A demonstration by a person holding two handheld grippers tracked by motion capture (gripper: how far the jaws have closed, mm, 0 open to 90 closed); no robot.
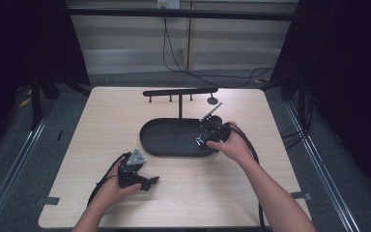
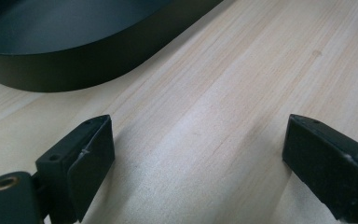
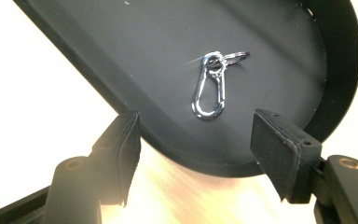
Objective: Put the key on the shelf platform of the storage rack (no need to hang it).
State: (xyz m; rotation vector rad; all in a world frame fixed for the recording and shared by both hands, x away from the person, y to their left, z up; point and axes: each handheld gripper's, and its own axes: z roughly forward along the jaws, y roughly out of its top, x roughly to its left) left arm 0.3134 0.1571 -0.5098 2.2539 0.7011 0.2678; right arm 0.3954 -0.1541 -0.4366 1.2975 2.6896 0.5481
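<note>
A silver carabiner clip (image 3: 209, 88) with a small key ring lies flat inside the black oval tray (image 3: 121, 37). My right gripper (image 3: 196, 144) hovers open just over the tray's near rim, the clip between and beyond its two pads. In the high view my right gripper (image 1: 207, 139) sits over the right end of the tray (image 1: 164, 140). My left gripper (image 1: 147, 183) rests low on the wooden table near the front left, open and empty. In its own view the left gripper (image 2: 198, 158) points across bare wood toward the tray wall (image 2: 74, 70).
A black T-shaped rack (image 1: 179, 92) with short pegs stands on a post behind the tray. A small black round disc (image 1: 212, 101) lies near the rack's right end. Cables trail from both grippers toward the table's front edge.
</note>
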